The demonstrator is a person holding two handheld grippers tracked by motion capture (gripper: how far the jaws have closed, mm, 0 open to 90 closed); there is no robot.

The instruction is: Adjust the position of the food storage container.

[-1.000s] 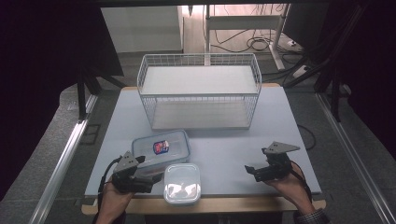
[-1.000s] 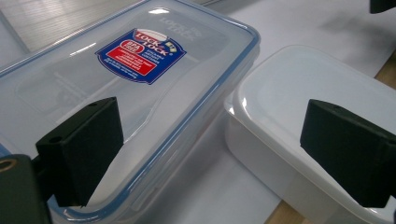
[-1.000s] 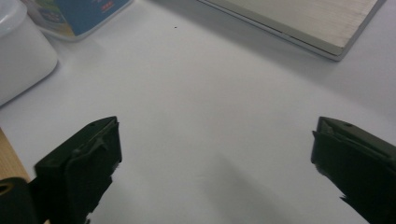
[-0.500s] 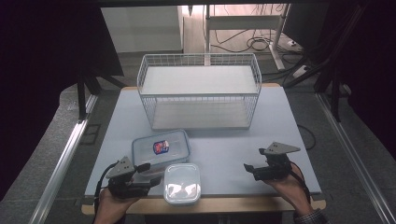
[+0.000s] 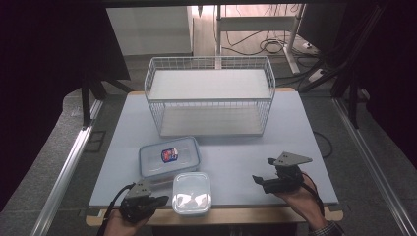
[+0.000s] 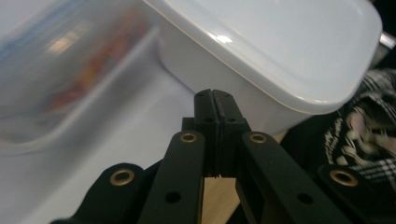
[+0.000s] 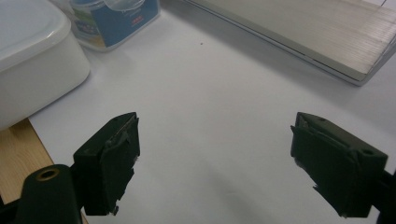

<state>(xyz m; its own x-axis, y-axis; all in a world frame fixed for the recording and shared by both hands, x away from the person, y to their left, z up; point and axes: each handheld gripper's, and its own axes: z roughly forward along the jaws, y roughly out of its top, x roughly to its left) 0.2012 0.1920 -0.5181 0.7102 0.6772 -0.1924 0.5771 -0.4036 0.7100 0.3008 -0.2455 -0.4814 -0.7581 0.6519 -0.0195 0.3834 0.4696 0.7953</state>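
We find the left gripper clenched with nothing between its jaws, having just closed, immediately left of the white lidded container at the tabletop's near edge. The right gripper stands released, well apart to the right.

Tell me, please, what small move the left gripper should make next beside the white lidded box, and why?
Probably reopen it. The left gripper has just closed its jaws on nothing, pads together just short of the white lidded box. Opening wide enough to span the box's wall or corner would likely come before any grasp. The right gripper waits open, apart.
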